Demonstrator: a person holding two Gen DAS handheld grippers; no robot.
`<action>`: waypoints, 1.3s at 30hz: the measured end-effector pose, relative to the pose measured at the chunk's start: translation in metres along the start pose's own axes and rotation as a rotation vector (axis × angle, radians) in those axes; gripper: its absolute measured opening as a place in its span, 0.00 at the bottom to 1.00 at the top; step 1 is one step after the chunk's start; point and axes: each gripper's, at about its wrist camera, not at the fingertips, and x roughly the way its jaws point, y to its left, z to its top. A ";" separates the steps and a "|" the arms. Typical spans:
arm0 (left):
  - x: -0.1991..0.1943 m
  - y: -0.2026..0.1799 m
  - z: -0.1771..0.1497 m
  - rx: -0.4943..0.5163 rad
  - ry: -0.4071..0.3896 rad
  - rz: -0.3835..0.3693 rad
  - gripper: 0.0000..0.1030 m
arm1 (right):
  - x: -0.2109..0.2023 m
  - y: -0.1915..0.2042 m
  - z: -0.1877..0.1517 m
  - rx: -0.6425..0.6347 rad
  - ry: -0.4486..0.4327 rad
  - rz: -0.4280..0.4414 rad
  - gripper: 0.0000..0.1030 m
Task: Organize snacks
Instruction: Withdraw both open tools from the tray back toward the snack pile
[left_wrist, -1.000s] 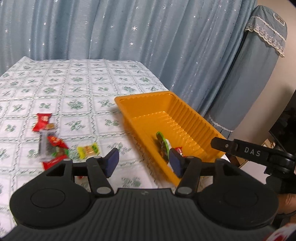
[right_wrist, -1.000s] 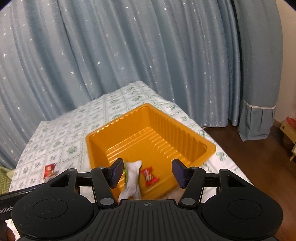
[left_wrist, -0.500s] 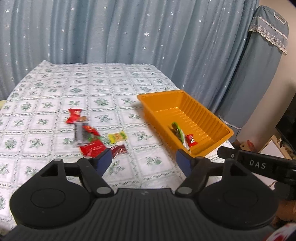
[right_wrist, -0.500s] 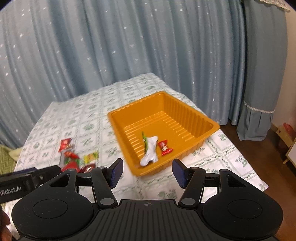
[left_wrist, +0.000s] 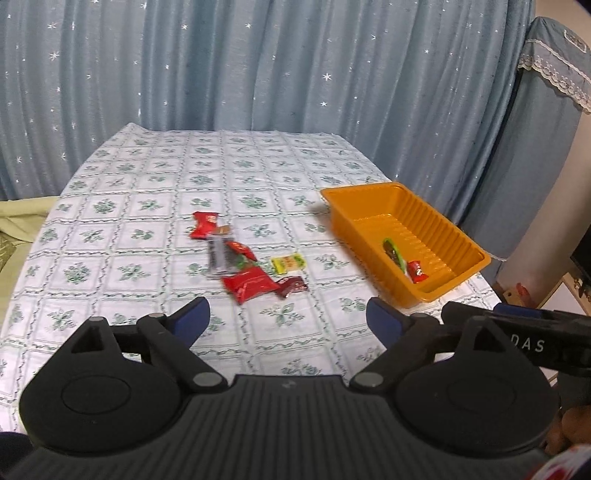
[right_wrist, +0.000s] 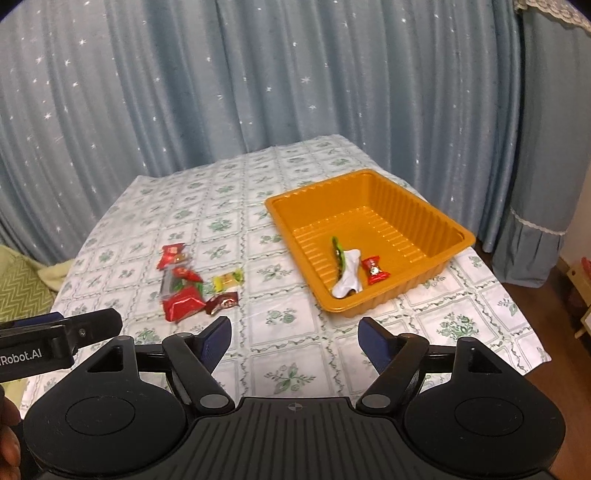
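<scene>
An orange tray (left_wrist: 461, 236) (right_wrist: 436, 218) stands at the table's right side. In it lie a green and white packet (right_wrist: 345, 273) (left_wrist: 392, 252) and a small red candy (right_wrist: 375, 270) (left_wrist: 417, 271). Several loose snacks lie left of the tray: a red packet (left_wrist: 204, 225) (right_wrist: 170, 254), a yellow candy (left_wrist: 289, 263) (right_wrist: 229, 279), a large red packet (left_wrist: 251, 282) (right_wrist: 183, 302) and a dark red candy (left_wrist: 293, 285) (right_wrist: 221, 302). My left gripper (left_wrist: 288, 325) is open and empty, back above the table's near edge. My right gripper (right_wrist: 294, 341) is open and empty, near the tray's front.
The table has a floral checked cloth (left_wrist: 155, 206). Blue starred curtains (left_wrist: 258, 66) hang behind it. A covered object (left_wrist: 535, 129) stands at the right, with wooden floor (right_wrist: 554, 295) beside the table. Green bedding (right_wrist: 22, 280) lies at the left.
Both grippers have pulled back and up from the tray, so the whole table and the snack pile now show. The green and white packet now lies in the tray. Both jaws have opened wider.
</scene>
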 end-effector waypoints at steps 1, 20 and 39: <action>-0.002 0.002 -0.001 -0.003 0.001 0.004 0.88 | 0.000 0.001 0.000 -0.002 -0.001 0.002 0.73; 0.000 0.036 -0.010 -0.039 0.020 0.051 0.89 | 0.009 0.018 -0.007 -0.040 0.014 0.037 0.73; 0.057 0.070 0.002 -0.061 0.060 0.098 0.89 | 0.078 0.039 -0.013 -0.120 0.050 0.120 0.73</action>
